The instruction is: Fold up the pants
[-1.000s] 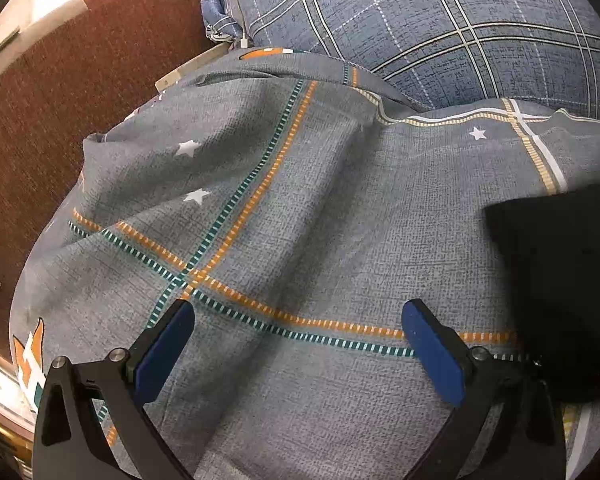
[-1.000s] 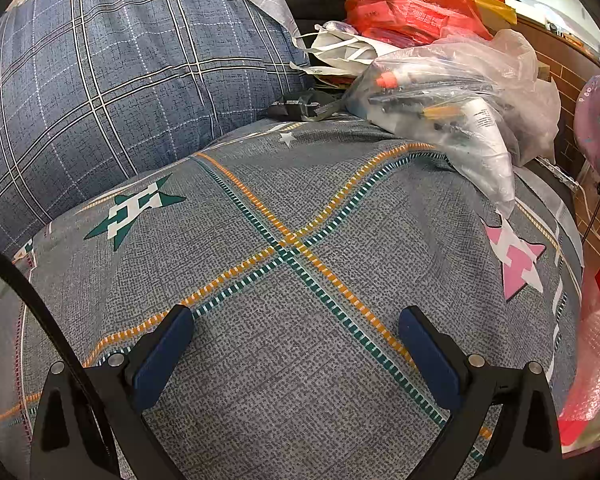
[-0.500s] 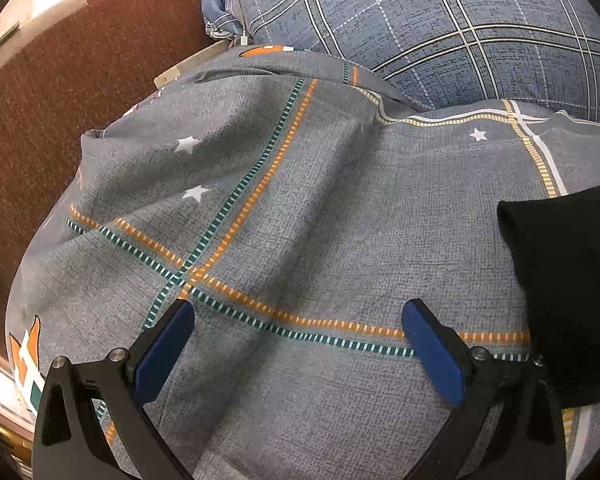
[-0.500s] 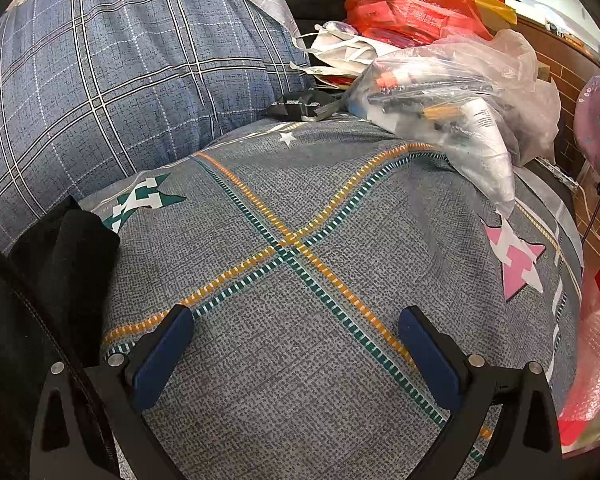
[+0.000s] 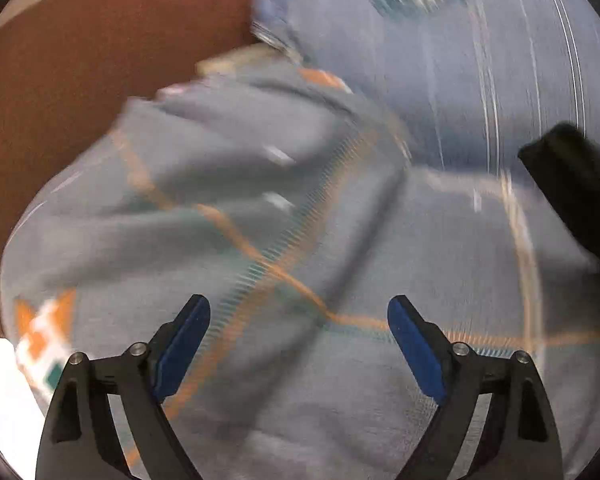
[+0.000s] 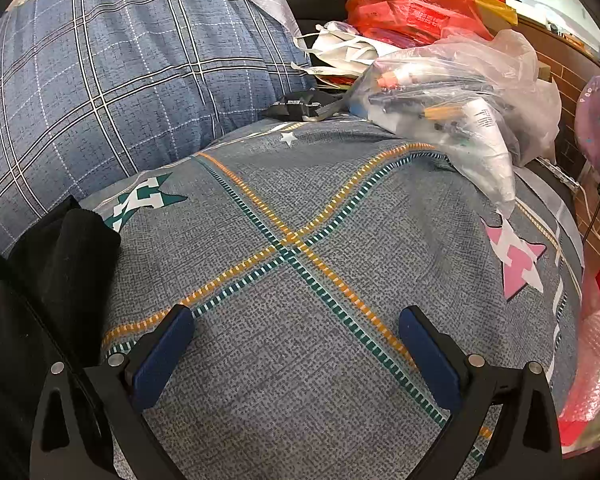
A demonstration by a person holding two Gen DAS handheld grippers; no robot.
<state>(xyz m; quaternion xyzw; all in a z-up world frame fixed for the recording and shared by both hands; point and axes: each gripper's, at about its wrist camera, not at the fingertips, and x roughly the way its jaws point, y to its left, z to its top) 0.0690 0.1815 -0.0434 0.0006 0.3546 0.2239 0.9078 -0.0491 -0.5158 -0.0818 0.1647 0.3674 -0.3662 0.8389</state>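
Note:
Black pants [image 6: 56,264] lie bunched at the left edge of the right wrist view on a grey patterned bedsheet [image 6: 320,360]. In the blurred left wrist view a dark corner of the pants [image 5: 576,184] shows at the far right. My left gripper [image 5: 299,320] hangs over the sheet; its jaws are closing with nothing between them, and the pants are well off to its right. My right gripper [image 6: 296,328] stands open above the sheet's crossing stripes, with nothing between its blue pads [image 6: 162,356]. The pants lie just left of its left finger.
A blue plaid pillow [image 6: 112,72] lies at the back. A clear plastic bag of items [image 6: 452,100], white bags and red packages [image 6: 404,12] crowd the back right. A brown headboard [image 5: 80,72] is at the left, a brick wall [image 6: 572,92] at the right.
The left wrist view has swung and blurred as that gripper rose and rolled, and its jaws have narrowed a little. The black pants came into the right wrist view at the left. The right gripper has stayed still.

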